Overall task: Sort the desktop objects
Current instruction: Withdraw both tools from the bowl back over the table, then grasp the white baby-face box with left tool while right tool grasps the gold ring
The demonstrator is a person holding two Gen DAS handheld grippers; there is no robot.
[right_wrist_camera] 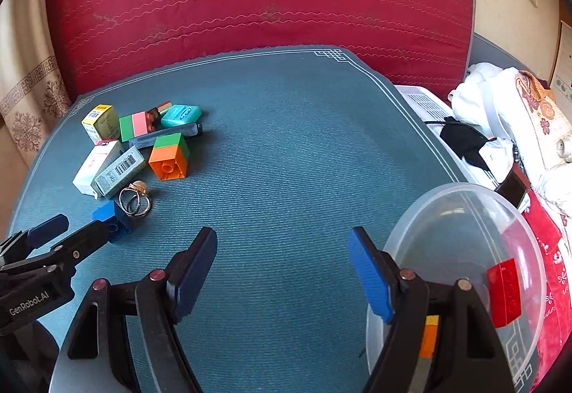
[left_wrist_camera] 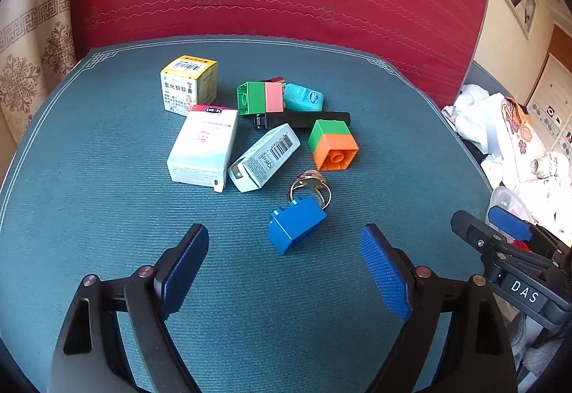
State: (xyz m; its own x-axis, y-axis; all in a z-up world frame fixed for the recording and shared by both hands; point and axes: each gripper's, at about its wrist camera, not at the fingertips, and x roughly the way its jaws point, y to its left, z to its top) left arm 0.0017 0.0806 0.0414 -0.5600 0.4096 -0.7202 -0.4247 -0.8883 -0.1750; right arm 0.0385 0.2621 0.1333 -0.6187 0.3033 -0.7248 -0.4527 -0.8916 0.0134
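The bowl [right_wrist_camera: 461, 210] at 4 o'clock holds a red brick [right_wrist_camera: 504, 296]. Most things still sit in a pile [left_wrist_camera: 257, 139] at 10 o'clock. Both the left gripper [left_wrist_camera: 284, 260] and right gripper [right_wrist_camera: 282, 268] are wide apart, holding nothing. The blue brick [left_wrist_camera: 295, 228] is nearest.

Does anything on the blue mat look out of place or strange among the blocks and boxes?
Yes. A gold ring lies among the toys, touching the blue block; it is neither block nor box. Also, the white barcode box lies tipped on its side.
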